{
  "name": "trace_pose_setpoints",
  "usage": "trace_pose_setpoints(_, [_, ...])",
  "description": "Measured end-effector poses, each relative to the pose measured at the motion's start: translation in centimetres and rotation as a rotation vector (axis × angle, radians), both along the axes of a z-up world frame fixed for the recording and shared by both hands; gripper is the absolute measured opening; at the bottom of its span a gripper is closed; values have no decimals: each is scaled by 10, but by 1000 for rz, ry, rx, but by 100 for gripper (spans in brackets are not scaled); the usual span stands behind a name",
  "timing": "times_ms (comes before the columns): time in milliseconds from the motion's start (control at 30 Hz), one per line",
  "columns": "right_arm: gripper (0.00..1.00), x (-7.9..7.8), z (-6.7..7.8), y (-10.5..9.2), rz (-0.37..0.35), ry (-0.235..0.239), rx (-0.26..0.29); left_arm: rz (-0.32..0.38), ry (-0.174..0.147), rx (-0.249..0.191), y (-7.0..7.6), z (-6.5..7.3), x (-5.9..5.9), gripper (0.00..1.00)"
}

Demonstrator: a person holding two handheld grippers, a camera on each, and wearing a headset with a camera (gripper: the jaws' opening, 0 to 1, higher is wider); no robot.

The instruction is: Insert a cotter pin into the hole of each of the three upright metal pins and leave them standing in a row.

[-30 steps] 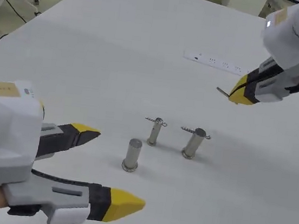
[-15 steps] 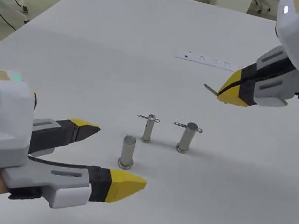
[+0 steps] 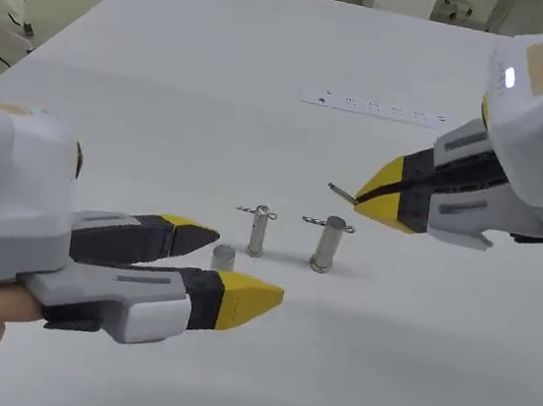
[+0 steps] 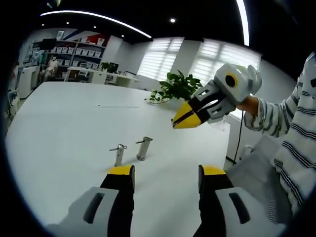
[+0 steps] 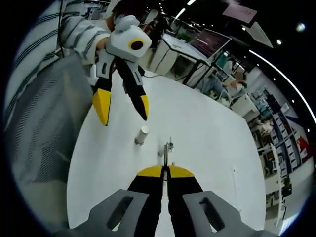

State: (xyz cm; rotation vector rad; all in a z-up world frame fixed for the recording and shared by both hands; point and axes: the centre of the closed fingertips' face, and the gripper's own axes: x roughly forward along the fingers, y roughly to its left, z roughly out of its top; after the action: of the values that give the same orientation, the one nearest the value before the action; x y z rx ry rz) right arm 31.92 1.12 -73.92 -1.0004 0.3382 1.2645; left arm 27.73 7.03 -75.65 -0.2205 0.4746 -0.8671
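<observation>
Three upright metal pins stand in a row on the white table (image 3: 169, 72). Two carry cotter pins through their heads (image 3: 257, 229) (image 3: 325, 244) (image 4: 118, 154) (image 4: 143, 148). The third is a bare pin (image 3: 223, 255) (image 5: 142, 135), partly hidden in the head view behind my left gripper (image 3: 229, 267) (image 4: 167, 173), which is open with its jaws on either side of it. My right gripper (image 3: 361, 196) (image 5: 166, 172) hovers above and right of the row, shut on a loose cotter pin (image 3: 340, 191) (image 5: 166, 157) that sticks out from its tips.
A white power strip (image 3: 372, 107) lies on the table beyond the pins. A person's striped sleeve (image 4: 291, 128) shows at the right of the left gripper view. Chairs and desks stand past the table's far edge.
My left gripper has moved forward to the bare pin. My right gripper has come down and left toward the row, still holding the cotter pin. The head camera has shifted too.
</observation>
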Motion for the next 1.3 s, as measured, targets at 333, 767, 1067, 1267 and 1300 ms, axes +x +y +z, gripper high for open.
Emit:
trace_pose_setpoints(333, [2,-19,-9,9,27,-42,21,6,91,-119,-16,11,6,39])
trace_pose_setpoints(767, [2,-36,-13,18,64,-81,23,6,194,-226,-33,14,6,19])
trace_pose_setpoints(1067, [2,-39,-13,18,72,-75,27,-12,201,-222,-40,12,5,5])
trace_pose_setpoints(1267, [2,-39,-14,17,73,-81,23,-5,209,-221,-41,11,6,3])
trace_pose_setpoints(1300, [2,-39,-14,17,73,-82,22,-4,211,-221,-41,11,6,3])
